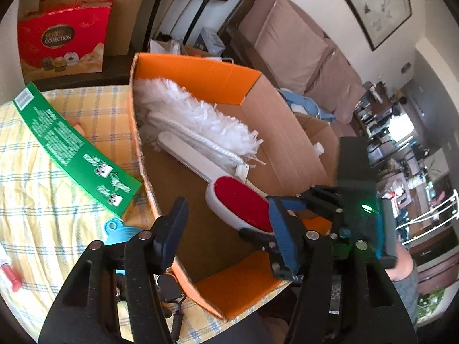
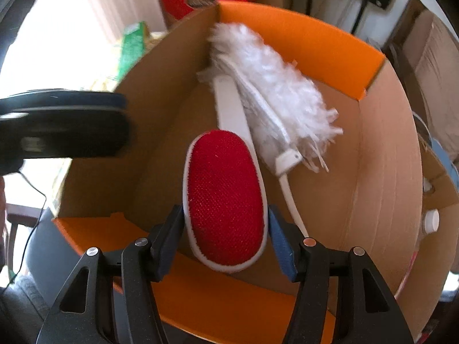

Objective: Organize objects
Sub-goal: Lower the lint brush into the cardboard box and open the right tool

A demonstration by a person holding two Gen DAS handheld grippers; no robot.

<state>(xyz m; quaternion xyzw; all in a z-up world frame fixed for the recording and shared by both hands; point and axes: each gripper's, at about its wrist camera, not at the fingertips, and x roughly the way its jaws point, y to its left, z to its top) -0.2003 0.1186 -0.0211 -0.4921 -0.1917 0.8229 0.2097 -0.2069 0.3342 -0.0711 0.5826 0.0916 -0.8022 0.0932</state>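
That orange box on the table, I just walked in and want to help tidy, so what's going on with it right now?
A person is packing cleaning tools into the cardboard box. The right gripper is shut on the red lint brush, holding it inside the box. A white duster already lies inside, further in. The left gripper is open and empty, next to the box's near wall. A green carton and a blue item sit outside on the checked tablecloth.

Right claw (image 2: 225, 246) grips lint brush (image 2: 225, 197) over box (image 2: 381, 177)
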